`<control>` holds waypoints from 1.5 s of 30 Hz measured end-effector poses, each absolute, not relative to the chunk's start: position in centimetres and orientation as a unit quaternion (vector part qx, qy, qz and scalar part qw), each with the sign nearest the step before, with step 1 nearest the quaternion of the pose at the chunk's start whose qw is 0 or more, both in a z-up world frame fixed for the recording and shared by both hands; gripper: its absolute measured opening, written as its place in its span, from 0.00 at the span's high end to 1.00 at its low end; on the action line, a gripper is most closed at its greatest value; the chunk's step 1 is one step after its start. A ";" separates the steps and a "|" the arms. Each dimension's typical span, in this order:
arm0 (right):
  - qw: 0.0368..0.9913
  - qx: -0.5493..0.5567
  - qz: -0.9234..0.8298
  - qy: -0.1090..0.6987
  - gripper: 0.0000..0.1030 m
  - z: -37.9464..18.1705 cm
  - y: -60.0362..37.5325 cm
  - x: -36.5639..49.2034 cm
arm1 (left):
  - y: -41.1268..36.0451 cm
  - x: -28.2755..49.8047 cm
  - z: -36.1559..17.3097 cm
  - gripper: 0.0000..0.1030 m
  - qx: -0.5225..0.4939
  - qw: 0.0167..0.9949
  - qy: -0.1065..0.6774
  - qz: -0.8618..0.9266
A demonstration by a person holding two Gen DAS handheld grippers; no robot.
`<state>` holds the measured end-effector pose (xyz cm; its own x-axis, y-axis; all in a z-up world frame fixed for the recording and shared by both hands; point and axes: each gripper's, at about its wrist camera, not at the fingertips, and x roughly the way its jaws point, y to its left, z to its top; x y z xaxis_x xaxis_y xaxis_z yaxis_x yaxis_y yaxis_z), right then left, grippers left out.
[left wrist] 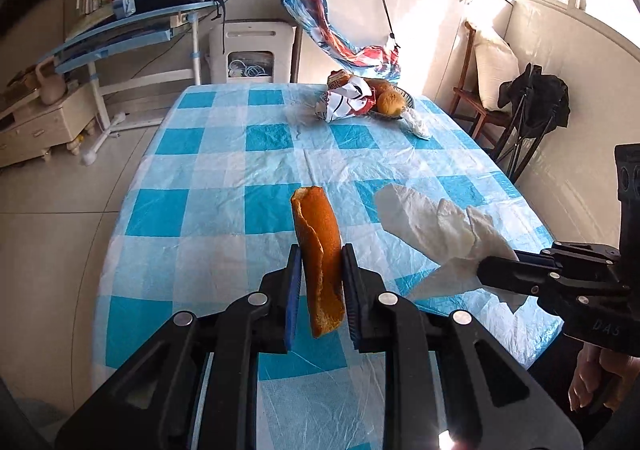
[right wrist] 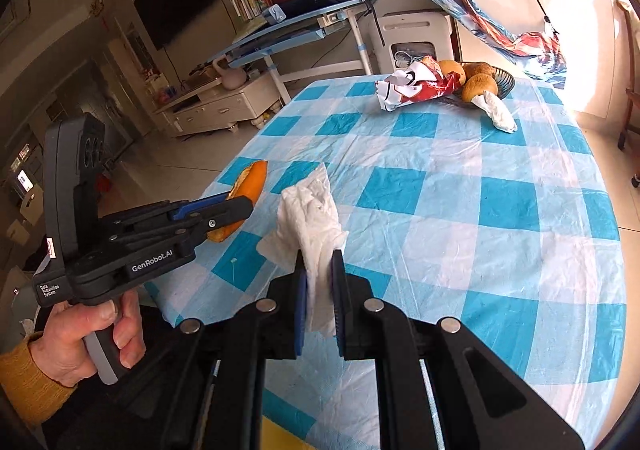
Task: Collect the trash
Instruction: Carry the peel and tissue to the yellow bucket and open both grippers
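While both tools hung above the checked desk point(left wrist: 224, 185) | left tool point(left wrist: 320, 282) clamped orange peel point(left wrist: 320, 250) | right tool point(right wrist: 320, 282) pinched white tissue point(right wrist: 312, 217) | crumpled tissue point(right wrist: 496, 111) lay at 1 o'clock beside fruit basket point(right wrist: 504, 83)

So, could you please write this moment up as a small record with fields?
left gripper: shut on orange peel, held above the table
right gripper: shut on white tissue, lifted
table: blue-and-white checked cloth
still on table: crumpled tissue, snack wrapper beside fruit basket
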<state>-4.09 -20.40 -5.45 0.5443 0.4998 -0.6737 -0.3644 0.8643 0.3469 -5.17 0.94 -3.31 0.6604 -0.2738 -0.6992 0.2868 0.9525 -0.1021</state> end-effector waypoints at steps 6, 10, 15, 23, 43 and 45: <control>0.874 0.099 0.244 0.408 0.88 -5.8 -21.0 -5.6 | 2.1 -8.2 -2.7 0.81 0.013 0.916 0.379 -0.132; 0.872 0.099 0.248 0.410 0.87 -6.0 -20.6 -6.3 | 2.3 -9.7 -2.8 0.81 0.022 0.915 0.383 -0.123; 0.868 0.104 0.253 0.414 0.86 -6.3 -20.2 -7.6 | 2.8 -11.3 -3.0 0.82 0.019 0.913 0.389 -0.121; 0.860 0.111 0.263 0.423 0.85 -6.9 -19.5 -10.1 | 2.8 -13.6 -3.7 0.82 0.017 0.909 0.399 -0.117; 0.829 0.093 0.277 0.476 0.85 -9.1 -17.2 -15.7 | 2.1 -18.1 -5.3 0.82 0.031 0.896 0.424 -0.126; 0.826 0.090 0.277 0.483 0.84 -9.4 -17.0 -16.1 | 2.0 -18.5 -5.4 0.82 0.033 0.895 0.427 -0.127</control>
